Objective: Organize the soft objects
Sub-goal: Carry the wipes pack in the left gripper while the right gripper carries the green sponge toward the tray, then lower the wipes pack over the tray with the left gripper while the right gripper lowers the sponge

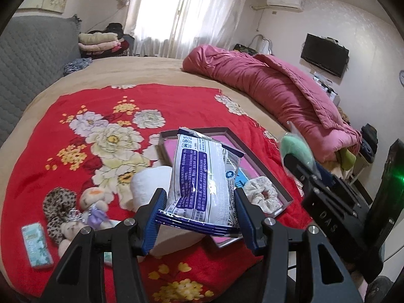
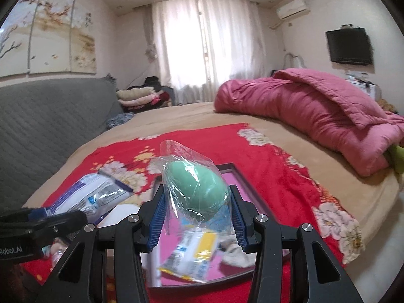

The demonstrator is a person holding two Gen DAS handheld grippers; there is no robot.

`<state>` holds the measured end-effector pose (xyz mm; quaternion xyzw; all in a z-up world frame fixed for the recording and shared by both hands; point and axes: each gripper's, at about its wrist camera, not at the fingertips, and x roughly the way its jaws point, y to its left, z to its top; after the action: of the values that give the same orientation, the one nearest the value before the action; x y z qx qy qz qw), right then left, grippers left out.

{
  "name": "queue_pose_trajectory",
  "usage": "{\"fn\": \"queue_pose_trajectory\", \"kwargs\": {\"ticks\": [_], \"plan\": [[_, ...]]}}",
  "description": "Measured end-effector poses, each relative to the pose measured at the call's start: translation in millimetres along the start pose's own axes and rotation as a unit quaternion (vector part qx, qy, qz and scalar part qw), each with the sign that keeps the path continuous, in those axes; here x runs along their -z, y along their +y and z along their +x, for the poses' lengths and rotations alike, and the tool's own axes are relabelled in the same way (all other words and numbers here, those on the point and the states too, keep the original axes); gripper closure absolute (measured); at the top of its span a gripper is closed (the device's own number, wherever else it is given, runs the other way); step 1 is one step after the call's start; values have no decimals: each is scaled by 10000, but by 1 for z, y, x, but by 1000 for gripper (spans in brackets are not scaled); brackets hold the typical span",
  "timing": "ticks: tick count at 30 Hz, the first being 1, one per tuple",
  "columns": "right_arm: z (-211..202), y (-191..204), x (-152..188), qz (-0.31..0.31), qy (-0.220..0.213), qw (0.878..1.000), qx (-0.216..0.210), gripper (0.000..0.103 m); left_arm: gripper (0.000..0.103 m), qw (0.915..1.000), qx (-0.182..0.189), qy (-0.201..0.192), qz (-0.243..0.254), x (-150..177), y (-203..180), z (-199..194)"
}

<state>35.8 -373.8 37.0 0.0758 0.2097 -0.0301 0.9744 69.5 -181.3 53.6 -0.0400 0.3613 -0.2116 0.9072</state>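
Note:
In the left wrist view my left gripper [image 1: 199, 217] is shut on a white pack with blue and purple print [image 1: 199, 176], held upright above the red floral blanket [image 1: 101, 106]. Behind the pack lies a shallow grey-rimmed box [image 1: 197, 132] with a pink floor and a floral scrunchie [image 1: 262, 193] inside. My right gripper [image 2: 198, 217] is shut on a green egg-shaped sponge in a clear bag [image 2: 202, 189], above the same box [image 2: 227, 165]. A yellow and white packet [image 2: 192, 255] lies in the box. The left gripper [image 2: 38, 221] shows at the left edge, still holding the pack [image 2: 101, 194].
On the blanket lie a rolled white towel [image 1: 151, 184], a leopard-print scrunchie [image 1: 59, 202], small plush bears [image 1: 93, 203] and a teal tissue pack [image 1: 35, 245]. A rolled pink quilt [image 1: 277, 91] runs along the bed's far right. A grey padded headboard [image 1: 32, 50] stands at the left.

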Motion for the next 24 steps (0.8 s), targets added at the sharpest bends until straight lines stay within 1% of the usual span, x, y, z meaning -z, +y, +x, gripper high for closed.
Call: {"fn": "queue_pose_trajectory", "kwargs": {"ticks": [4,10,16,24], "plan": [[-2,-21,-2,68,-46,9997,235,55,49,9999,59,56,133,-1,-14,12],[-2,-37,-3,115,-82,9991,410,55,49,9995,159,136,228,-4,-32,31],[1,-42,-3,55,-89,9987,502,55,49,9991,230,232,282,-5,-45,52],[9,-50,-1,13,-18,9981,616,55,49,9982,281,434,291,3,-56,82]]}}
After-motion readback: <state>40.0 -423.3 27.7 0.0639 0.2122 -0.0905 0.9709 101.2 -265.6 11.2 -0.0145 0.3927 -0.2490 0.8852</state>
